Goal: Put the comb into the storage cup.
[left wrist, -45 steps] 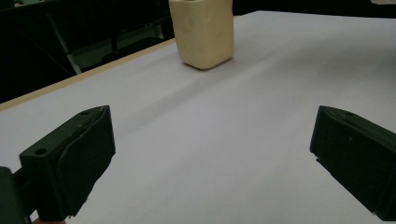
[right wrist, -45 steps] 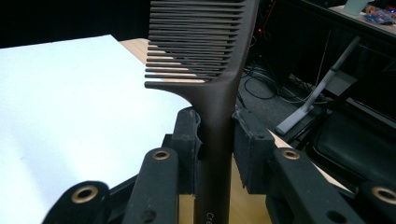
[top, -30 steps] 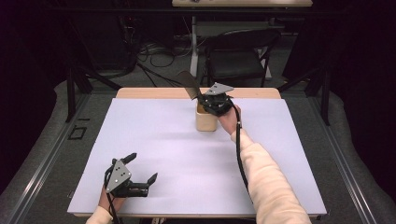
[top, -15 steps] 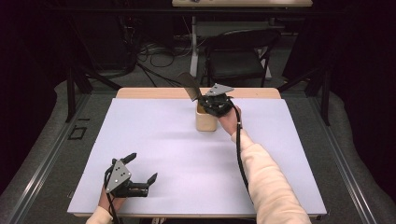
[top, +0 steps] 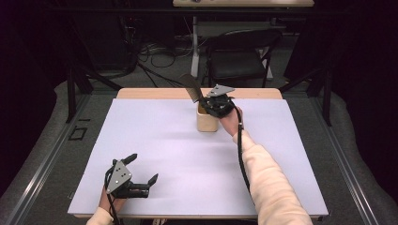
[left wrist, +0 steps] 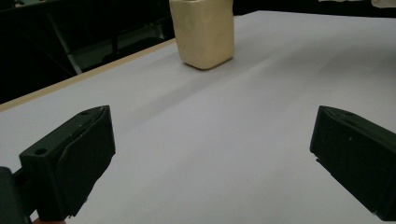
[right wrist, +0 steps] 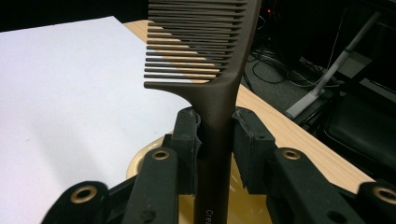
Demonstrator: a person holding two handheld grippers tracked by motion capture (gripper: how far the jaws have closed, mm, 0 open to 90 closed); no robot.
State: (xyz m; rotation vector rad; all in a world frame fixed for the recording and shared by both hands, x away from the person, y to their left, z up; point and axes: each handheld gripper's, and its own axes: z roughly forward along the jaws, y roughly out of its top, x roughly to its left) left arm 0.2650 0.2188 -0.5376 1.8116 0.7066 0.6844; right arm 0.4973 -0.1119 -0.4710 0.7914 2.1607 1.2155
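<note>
Across the middle of the high view lies the table (top: 155, 140), its white sheet bare but for a cream cup (top: 206, 123) just above centre, near the far wooden edge. Only this view shows both hands at once: the right gripper (top: 217, 105) over the cup's mouth at upper centre, the left gripper (top: 141, 177) low at the lower left, well apart from it.

From the right gripper view comes what the high view blurs: a dark brown comb (right wrist: 219, 88) standing upright, teeth pointing to the frame's left, its handle clamped between the two pads just below the teeth. The handle's lower end runs off the bottom edge; a printed word there is cut short. The cup's rim shows yellowish behind the jaws, mostly hidden.

Along the left gripper view, the jaws stand wide apart with nothing between them, and the cup sits at top centre, its top cropped.
</note>
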